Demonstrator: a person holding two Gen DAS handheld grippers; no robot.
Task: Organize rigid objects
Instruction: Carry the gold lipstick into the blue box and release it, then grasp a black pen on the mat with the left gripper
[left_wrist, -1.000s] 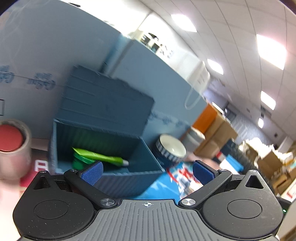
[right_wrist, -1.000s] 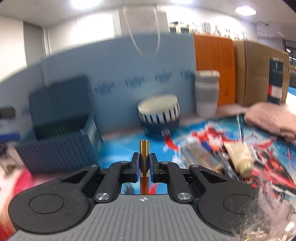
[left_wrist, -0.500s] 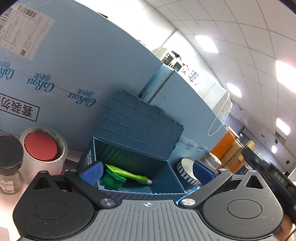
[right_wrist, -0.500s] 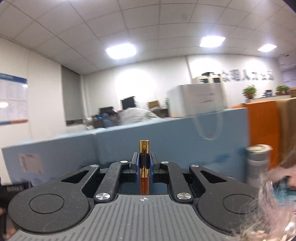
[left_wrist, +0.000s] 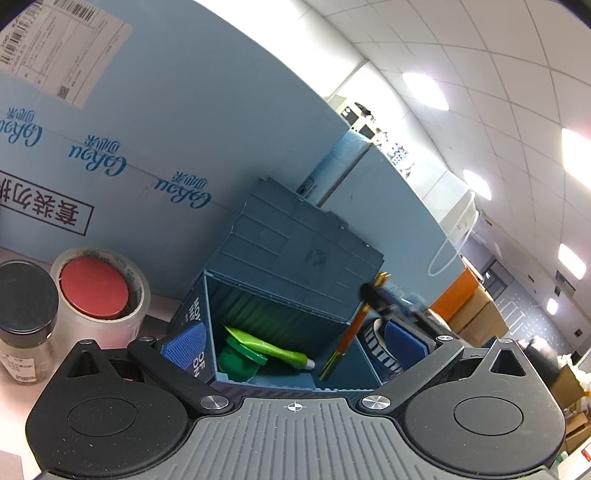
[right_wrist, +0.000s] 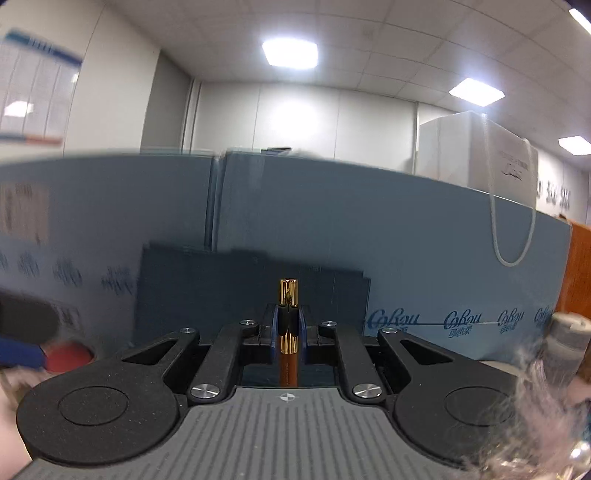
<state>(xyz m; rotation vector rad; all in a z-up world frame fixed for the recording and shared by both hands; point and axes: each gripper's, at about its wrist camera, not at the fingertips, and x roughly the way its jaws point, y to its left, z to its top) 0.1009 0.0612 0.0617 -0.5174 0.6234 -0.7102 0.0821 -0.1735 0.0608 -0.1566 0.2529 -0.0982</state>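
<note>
right hand-held gripper (right_wrist: 287, 326) clamped on gold pen (right_wrist: 287, 314) above blue bin (left_wrist: 280, 291); left hand-held gripper (left_wrist: 295, 341) wide, tape roll (left_wrist: 99, 295) beside

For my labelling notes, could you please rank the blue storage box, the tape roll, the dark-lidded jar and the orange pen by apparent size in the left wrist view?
1. blue storage box
2. tape roll
3. dark-lidded jar, close to the tape roll and partly cut off, so unsure
4. orange pen

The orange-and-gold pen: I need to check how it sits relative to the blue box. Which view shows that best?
The left wrist view: the pen hangs slanted, its lower gold end inside the open blue box, held by the right gripper. The right wrist view shows only its gold end clamped between the pads, with the box blurred behind.
</note>
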